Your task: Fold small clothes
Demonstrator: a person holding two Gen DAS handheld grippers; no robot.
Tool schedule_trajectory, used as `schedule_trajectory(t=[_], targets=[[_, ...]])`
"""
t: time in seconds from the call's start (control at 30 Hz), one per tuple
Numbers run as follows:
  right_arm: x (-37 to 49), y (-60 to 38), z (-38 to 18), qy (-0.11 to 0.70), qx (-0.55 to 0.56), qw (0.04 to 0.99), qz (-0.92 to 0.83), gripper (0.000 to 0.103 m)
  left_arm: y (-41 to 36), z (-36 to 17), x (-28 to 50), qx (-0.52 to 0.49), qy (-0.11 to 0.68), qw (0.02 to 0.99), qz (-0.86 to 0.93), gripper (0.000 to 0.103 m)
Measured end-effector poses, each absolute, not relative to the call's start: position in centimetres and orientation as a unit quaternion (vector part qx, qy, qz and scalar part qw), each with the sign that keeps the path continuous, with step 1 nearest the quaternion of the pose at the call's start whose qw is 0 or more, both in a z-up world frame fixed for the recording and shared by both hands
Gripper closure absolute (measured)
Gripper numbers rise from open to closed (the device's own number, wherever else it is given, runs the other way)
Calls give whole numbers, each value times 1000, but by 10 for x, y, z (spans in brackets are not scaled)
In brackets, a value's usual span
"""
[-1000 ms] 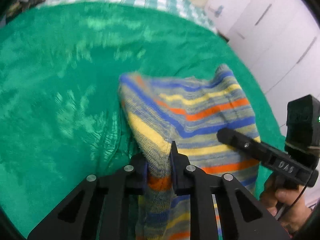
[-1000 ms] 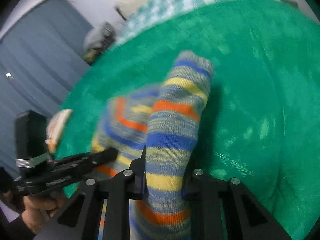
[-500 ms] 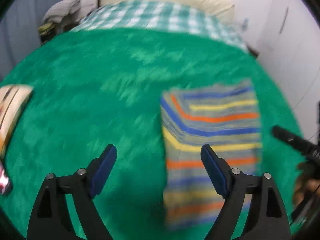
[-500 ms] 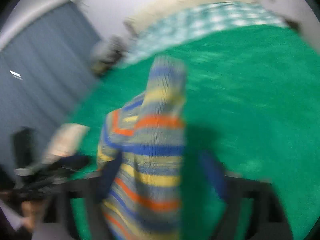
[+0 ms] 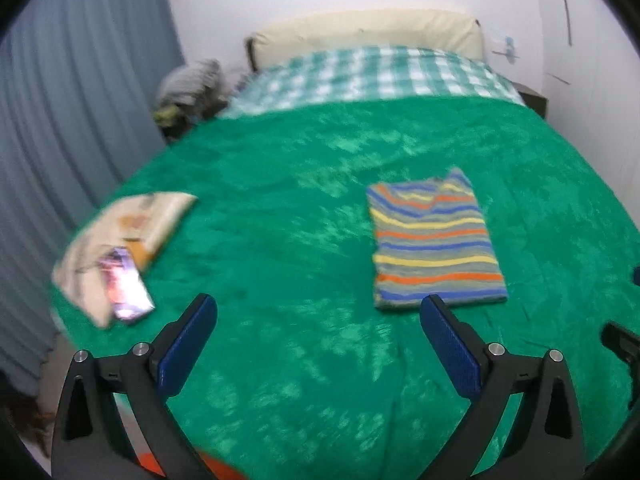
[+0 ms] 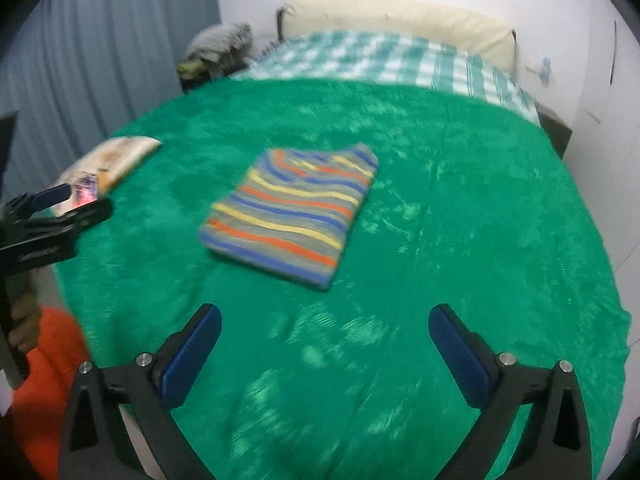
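Tongs (image 5: 318, 344) (both agape) short of folded garment (image 5: 434, 242)

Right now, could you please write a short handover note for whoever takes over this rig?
Left hand-held gripper: open, holding nothing, above the green blanket.
Right hand-held gripper: open, holding nothing, short of the garment.
Striped top: lies folded into a flat rectangle on the blanket, touched by neither gripper.
A phone on a beige bag sits at the blanket's left edge.
Done: this top looks folded.
Left: no other unfolded clothes are visible; perhaps tidy the top edge.
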State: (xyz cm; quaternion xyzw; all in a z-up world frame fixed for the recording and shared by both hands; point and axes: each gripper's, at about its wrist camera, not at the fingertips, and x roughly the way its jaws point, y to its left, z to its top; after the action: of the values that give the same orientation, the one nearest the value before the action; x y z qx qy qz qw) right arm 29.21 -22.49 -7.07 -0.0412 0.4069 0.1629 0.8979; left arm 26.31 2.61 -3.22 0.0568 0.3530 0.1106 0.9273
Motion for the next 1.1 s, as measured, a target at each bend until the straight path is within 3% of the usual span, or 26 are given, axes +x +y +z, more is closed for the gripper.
schedule_trajectory(t=[0.27,1.1], targets=[[220,-224,-23,398,-33,904,151,1,11,6,193,50,359,930,59,1],[64,-234,39,401,-27,905,141,1,16,24,61,54,397,914,69,1]])
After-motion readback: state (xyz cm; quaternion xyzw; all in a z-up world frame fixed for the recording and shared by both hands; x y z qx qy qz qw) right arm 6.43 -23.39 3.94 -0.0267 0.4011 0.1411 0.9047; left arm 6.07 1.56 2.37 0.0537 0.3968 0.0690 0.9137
